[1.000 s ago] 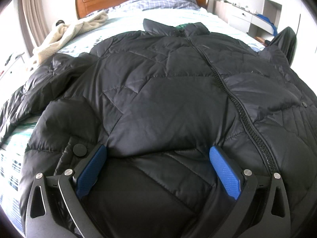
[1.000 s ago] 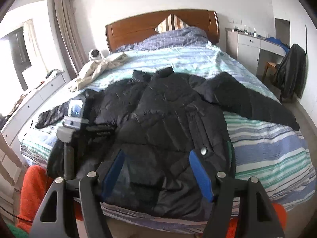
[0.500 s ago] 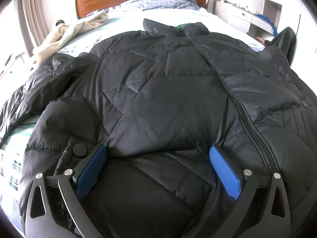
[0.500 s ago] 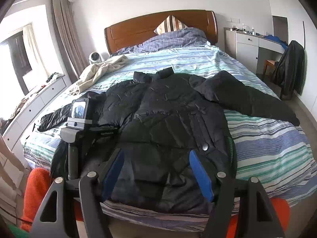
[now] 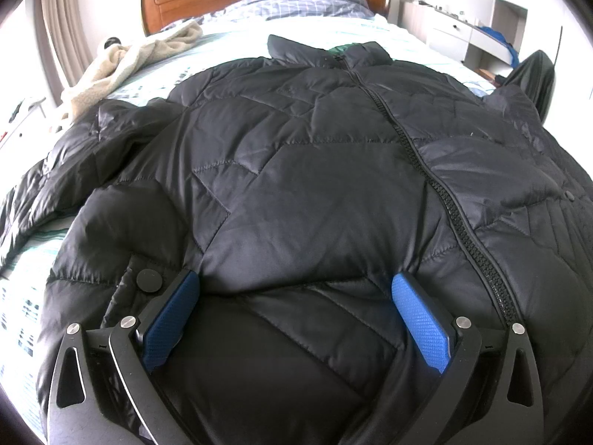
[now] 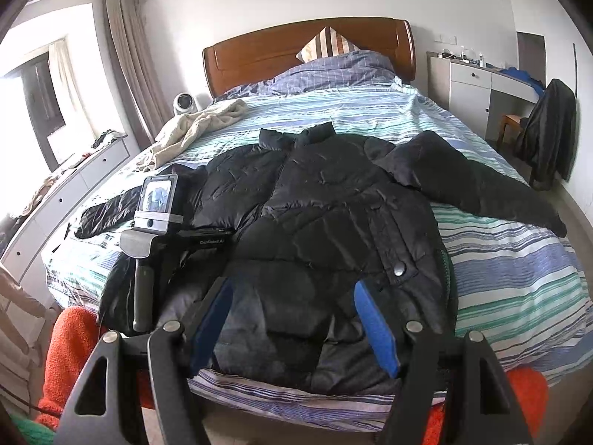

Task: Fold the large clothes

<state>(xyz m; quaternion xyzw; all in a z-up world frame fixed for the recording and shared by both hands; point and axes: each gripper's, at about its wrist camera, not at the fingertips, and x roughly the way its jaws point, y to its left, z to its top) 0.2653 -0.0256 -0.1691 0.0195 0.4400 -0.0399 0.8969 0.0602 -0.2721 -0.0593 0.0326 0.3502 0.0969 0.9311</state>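
A large black quilted puffer jacket [image 6: 326,207] lies spread front-up on the striped bed [image 6: 519,270], collar toward the headboard, sleeves out to both sides. In the left wrist view the jacket [image 5: 315,185] fills the frame, zipper running right of centre. My left gripper [image 5: 296,289] is open, its blue pads resting on the jacket's lower front near the hem, nothing clamped. The left gripper's body also shows in the right wrist view [image 6: 155,222] at the jacket's left side. My right gripper [image 6: 292,296] is open and empty, held back above the bed's foot edge.
A cream blanket [image 6: 196,126] lies at the bed's upper left. Purple duvet and striped pillow [image 6: 326,42] sit by the wooden headboard. A white dresser [image 6: 66,189] is left, a desk and chair with a dark garment [image 6: 548,129] right. Orange fabric [image 6: 74,348] is below.
The right gripper has pulled back and risen, so more of the bed and room shows. The left gripper and jacket have not moved.
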